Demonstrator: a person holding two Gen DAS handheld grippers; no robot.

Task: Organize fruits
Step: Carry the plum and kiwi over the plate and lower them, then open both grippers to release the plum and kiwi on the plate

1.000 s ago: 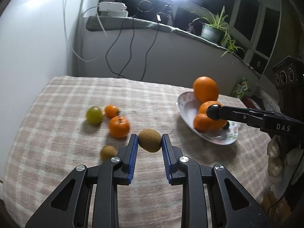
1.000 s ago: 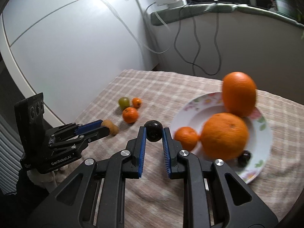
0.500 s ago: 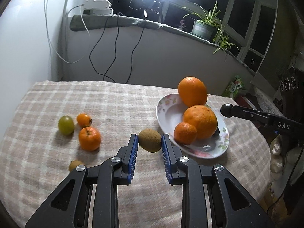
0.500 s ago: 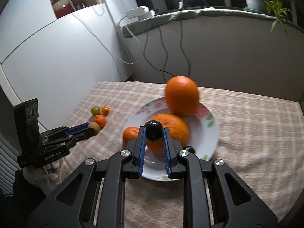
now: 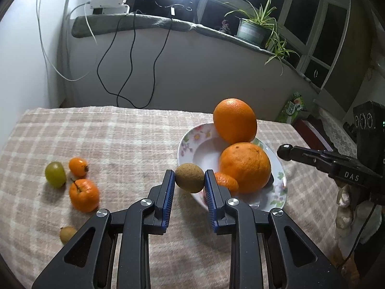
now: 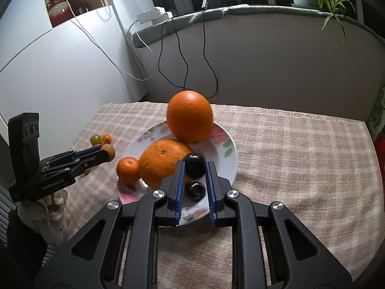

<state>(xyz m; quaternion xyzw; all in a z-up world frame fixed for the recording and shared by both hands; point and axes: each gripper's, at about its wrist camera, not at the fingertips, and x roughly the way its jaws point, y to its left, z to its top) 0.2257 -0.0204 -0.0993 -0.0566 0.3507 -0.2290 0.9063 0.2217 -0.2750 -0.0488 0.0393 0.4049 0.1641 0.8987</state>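
Note:
My left gripper (image 5: 189,178) is shut on a brown kiwi (image 5: 189,177), held in the air just left of the flowered plate (image 5: 192,142). The plate holds two large oranges (image 5: 234,120) (image 5: 245,165) and a small mandarin (image 5: 226,181). My right gripper (image 6: 194,167) is shut on a dark plum (image 6: 194,165) over the plate's near side (image 6: 228,166), above a second dark plum (image 6: 195,191) lying on it. Loose on the cloth at left are a green grape (image 5: 55,174), a tiny orange fruit (image 5: 78,167), a mandarin (image 5: 84,194) and a small kiwi (image 5: 67,233).
The table has a checked cloth (image 5: 120,139) and stands against a white wall. Black cables (image 5: 125,72) hang from the sill behind. A potted plant (image 5: 255,27) stands on the sill. A green packet (image 5: 292,107) lies beyond the table's right edge.
Both grippers have moved toward the plate with their fruit. The left one carried the kiwi rightward to the plate's rim; the right one brought the plum over the plate's near side.

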